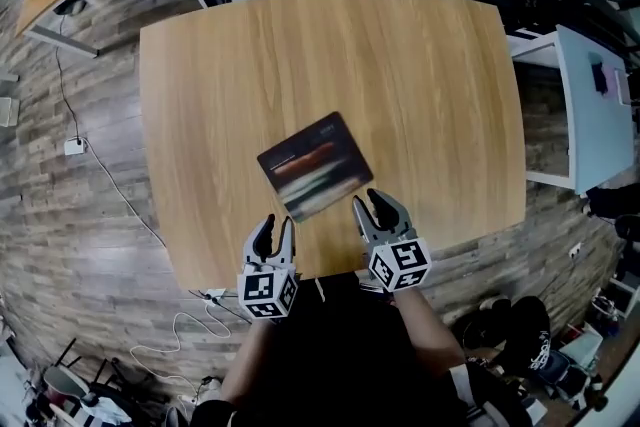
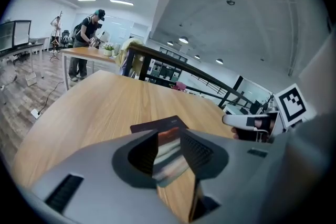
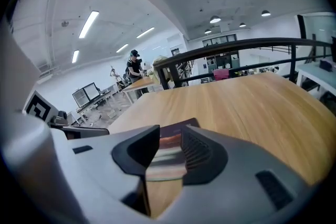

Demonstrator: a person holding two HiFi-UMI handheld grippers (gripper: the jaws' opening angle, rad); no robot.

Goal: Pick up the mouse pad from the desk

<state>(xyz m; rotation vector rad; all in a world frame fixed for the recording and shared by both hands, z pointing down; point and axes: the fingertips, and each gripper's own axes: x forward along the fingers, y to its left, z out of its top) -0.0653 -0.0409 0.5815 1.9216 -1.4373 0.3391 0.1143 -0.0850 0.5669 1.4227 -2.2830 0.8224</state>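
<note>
- Two grippers hang over the near edge of the desk [image 1: 420,65]: left gripper [image 1: 277,227] at 7 o'clock of the pad, right gripper [image 1: 368,203] at 5 o'clock.
- Both have their jaws spread and nothing pinched. Each gripper view shows the pad through the gap, ahead of the pads and not pressed by them.
- Mouse pad [image 1: 315,165] lies flat on the desk, near its middle and a little toward the near side. It is turned askew, with one corner pointing to 6 o'clock between the two grippers.
- Handling, as a judgement: thin, light and floppy, likely with a grippy underside. It hugs the wood, so there is no edge to get under from above.
- Best hold is probably the near corner or the edges running from it to 5 and 7 o'clock. A jaw should come in low to slip beneath, and one-sided lifting will make the pad droop.
- Hard to make out: the pad's print is smeared in all views and its thickness is unreadable.
- In the head view I cannot tell whether the right jaw tip touches the pad's edge.
- The jaws mask the pad's near corner in both gripper views.
</note>
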